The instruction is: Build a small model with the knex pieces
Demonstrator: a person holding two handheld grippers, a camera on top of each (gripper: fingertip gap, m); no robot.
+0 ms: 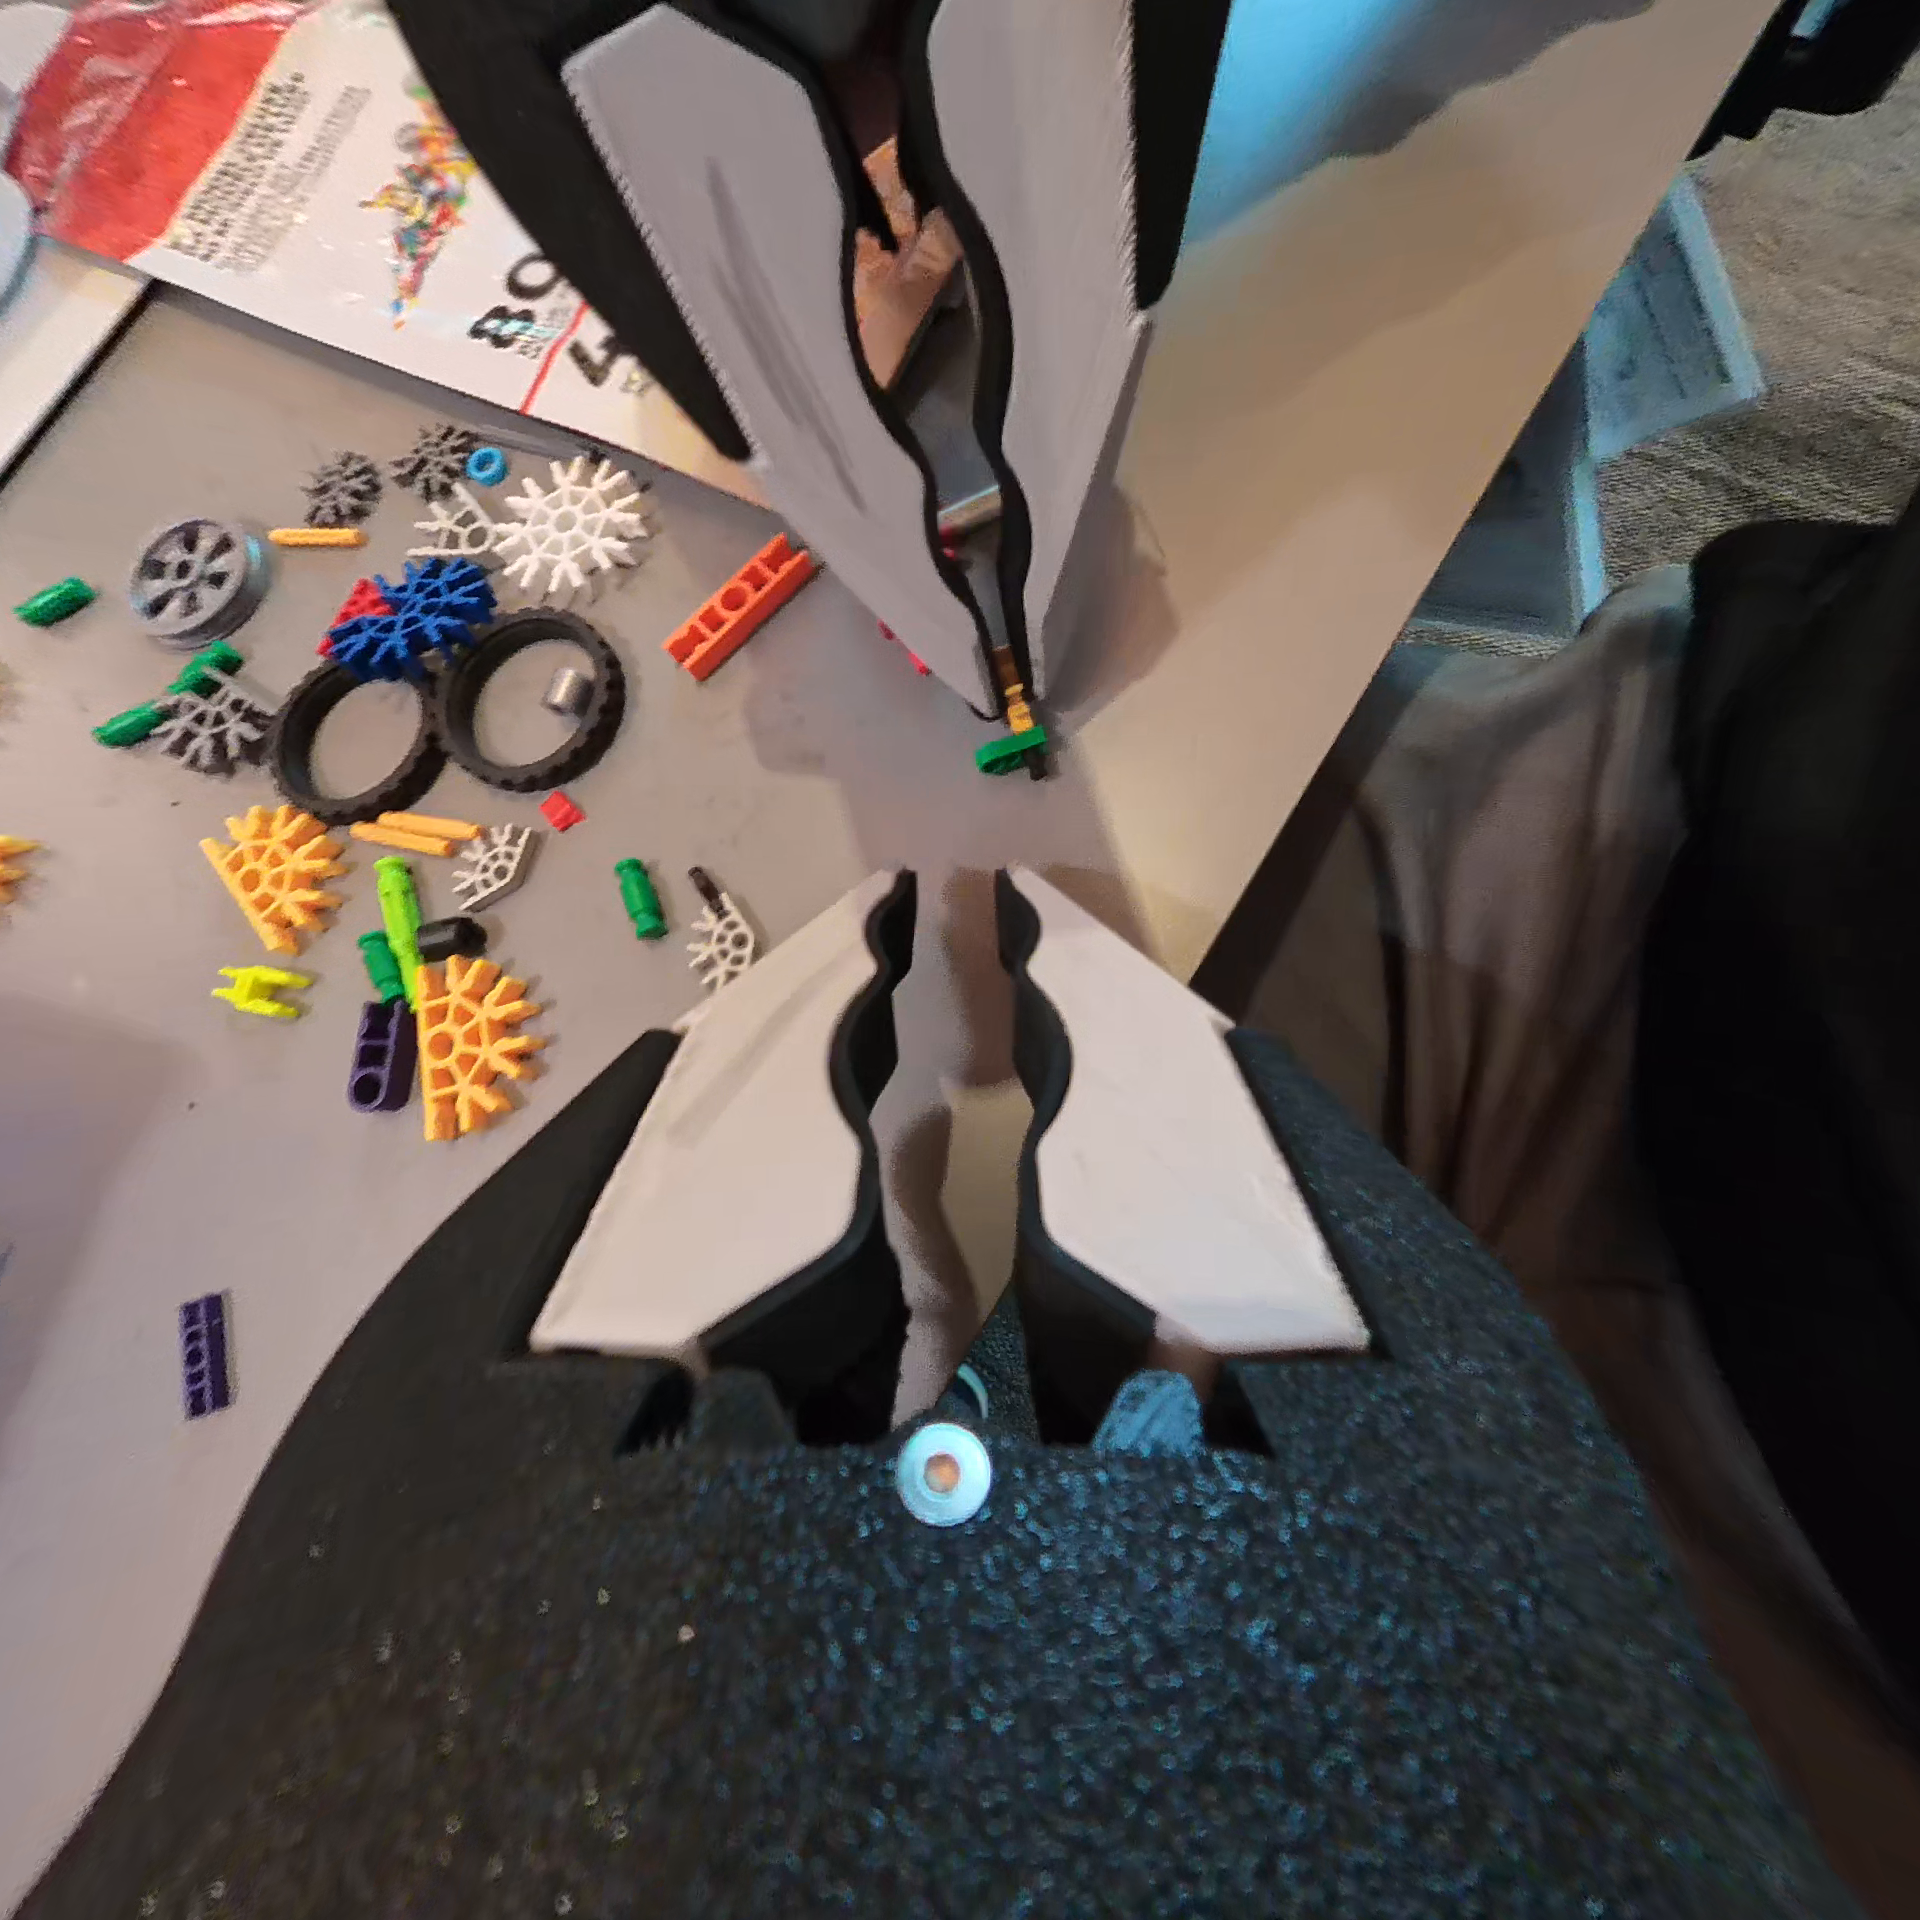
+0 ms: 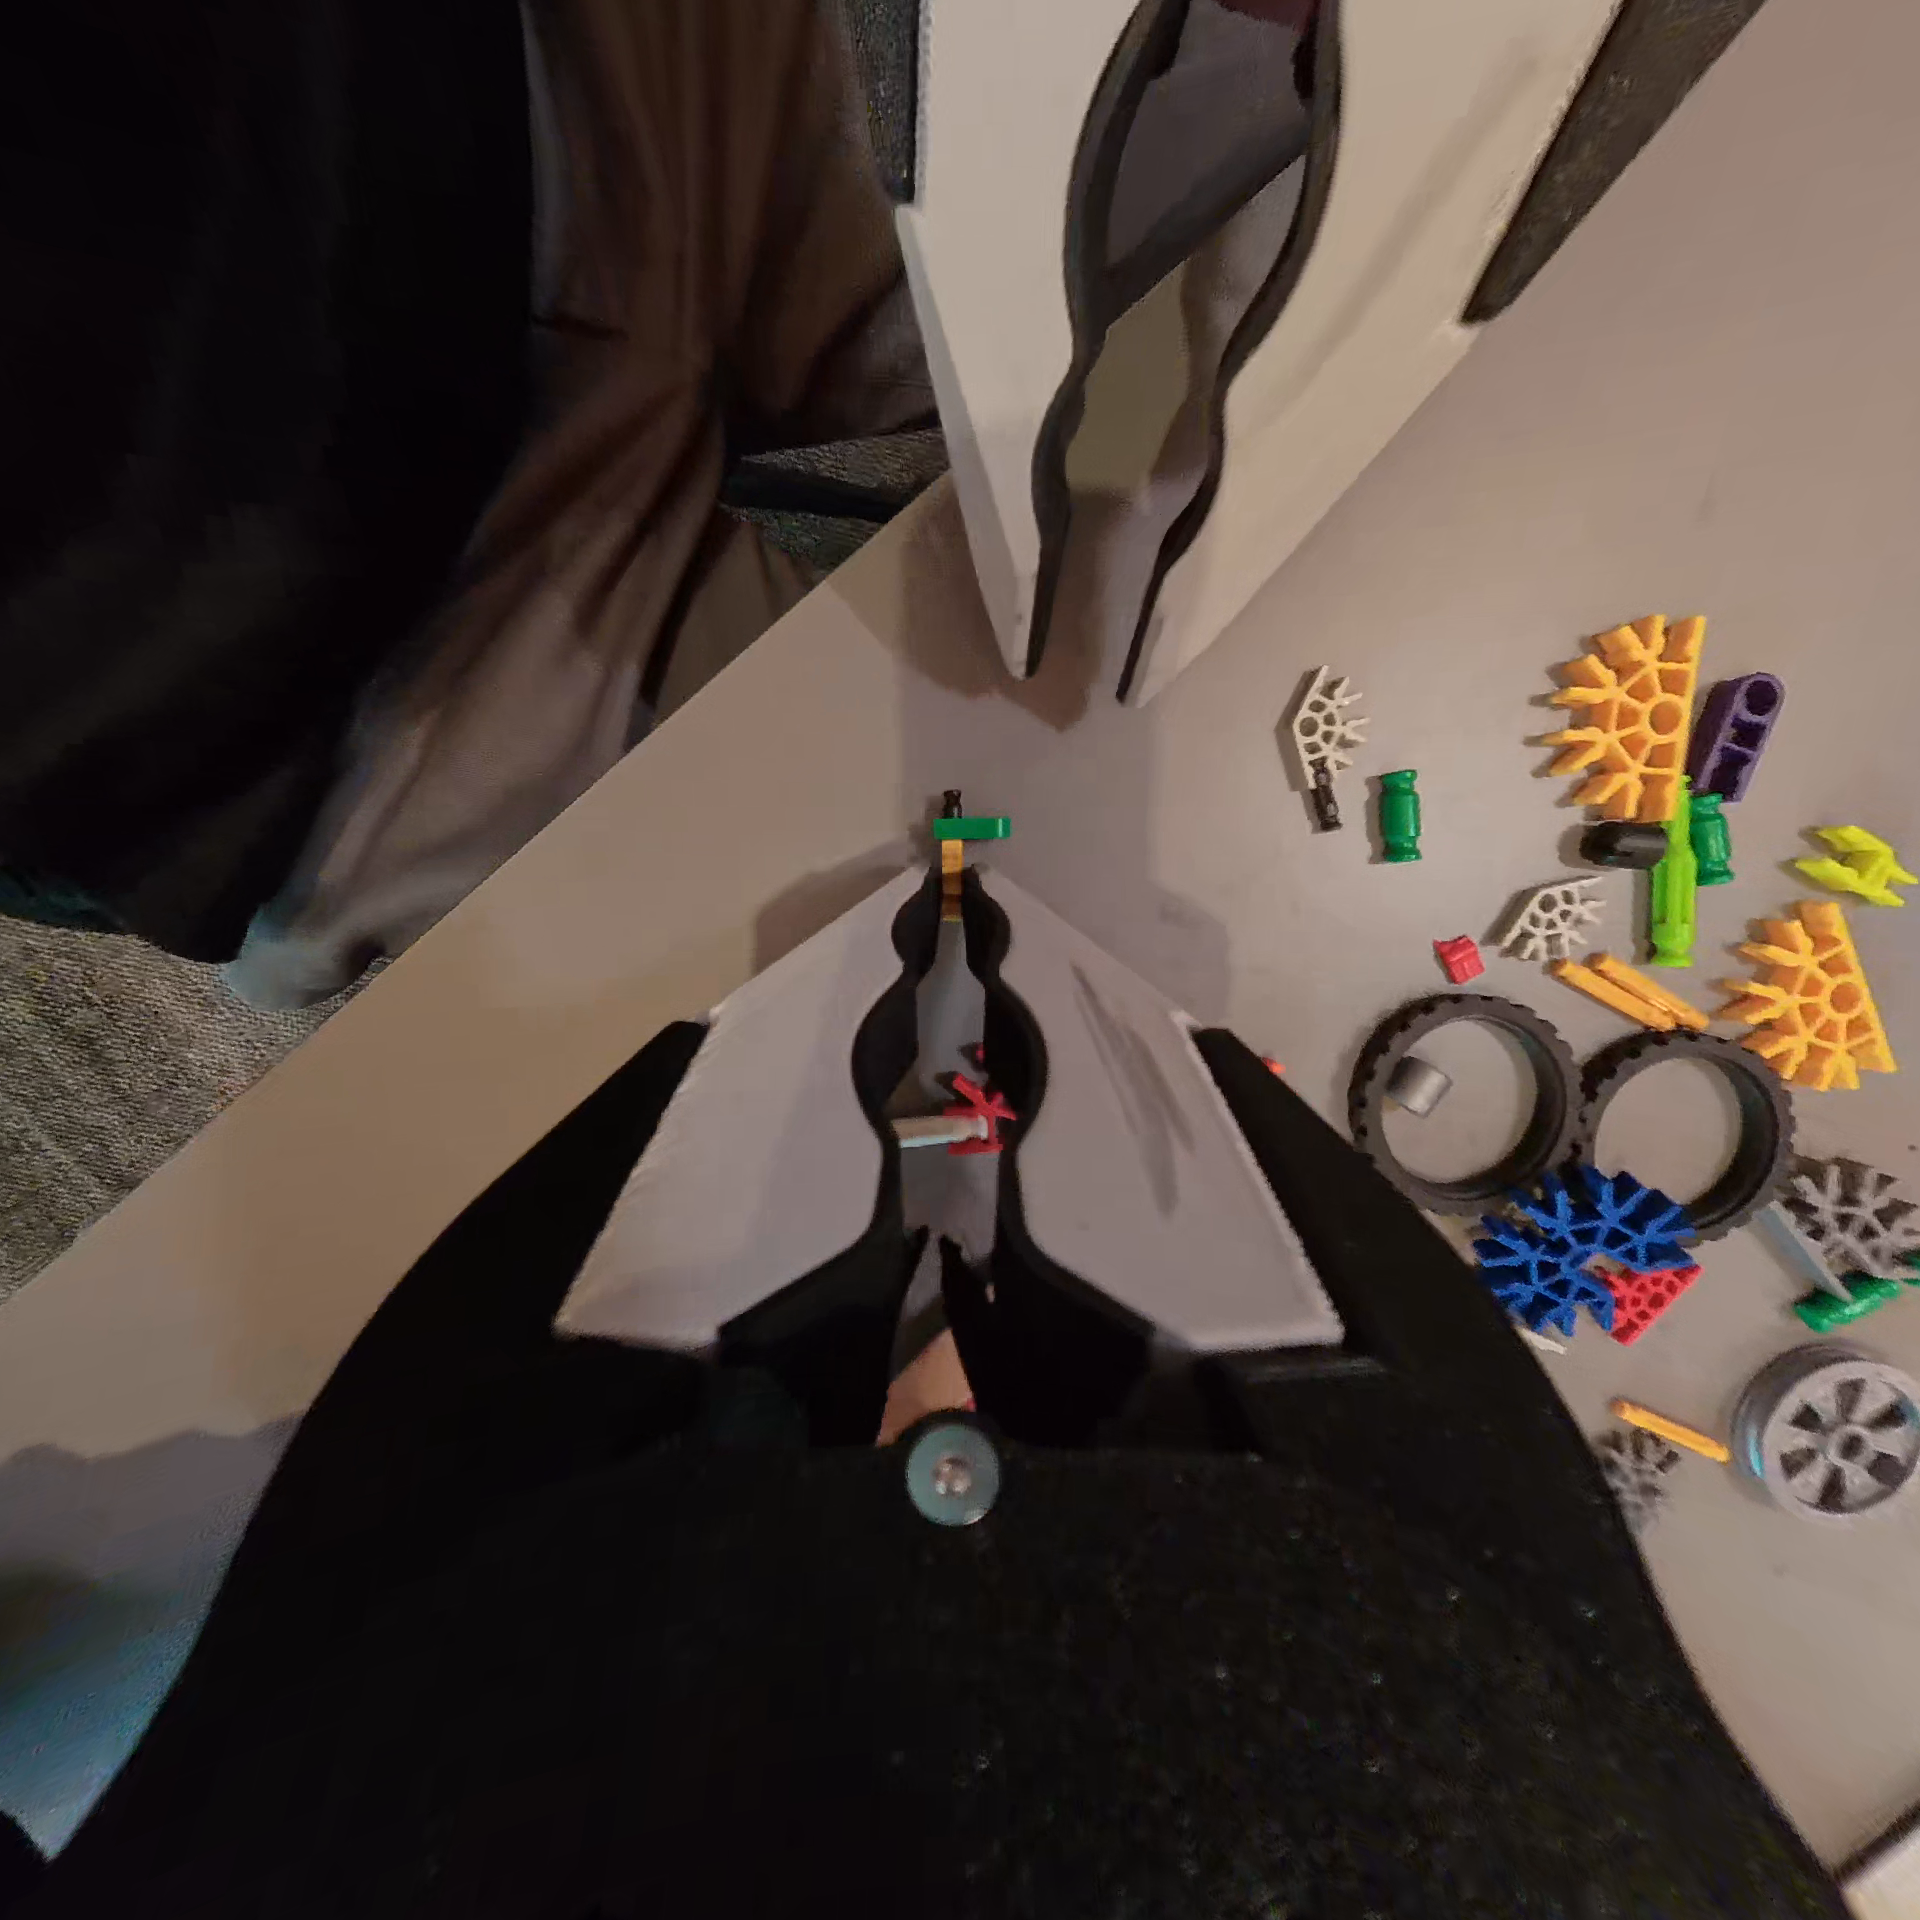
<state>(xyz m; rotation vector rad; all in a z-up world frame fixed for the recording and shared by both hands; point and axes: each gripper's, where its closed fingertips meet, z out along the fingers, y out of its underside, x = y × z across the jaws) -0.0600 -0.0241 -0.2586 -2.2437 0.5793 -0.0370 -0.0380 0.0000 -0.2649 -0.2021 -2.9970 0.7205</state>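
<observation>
- Right wrist view: my right gripper (image 2: 956,883) pinches a small rod assembly (image 2: 951,857) at its tips, a green clip (image 2: 971,828) and black end sticking out past them, just above the grey table (image 2: 1195,831) near its edge.
- My left gripper (image 1: 954,883) faces it close by, tips slightly parted around nothing.
- Beside them lie two black tyres (image 2: 1460,1101), yellow connectors (image 2: 1631,717), a blue connector (image 2: 1579,1247) and a grey wheel (image 2: 1834,1439).
</observation>
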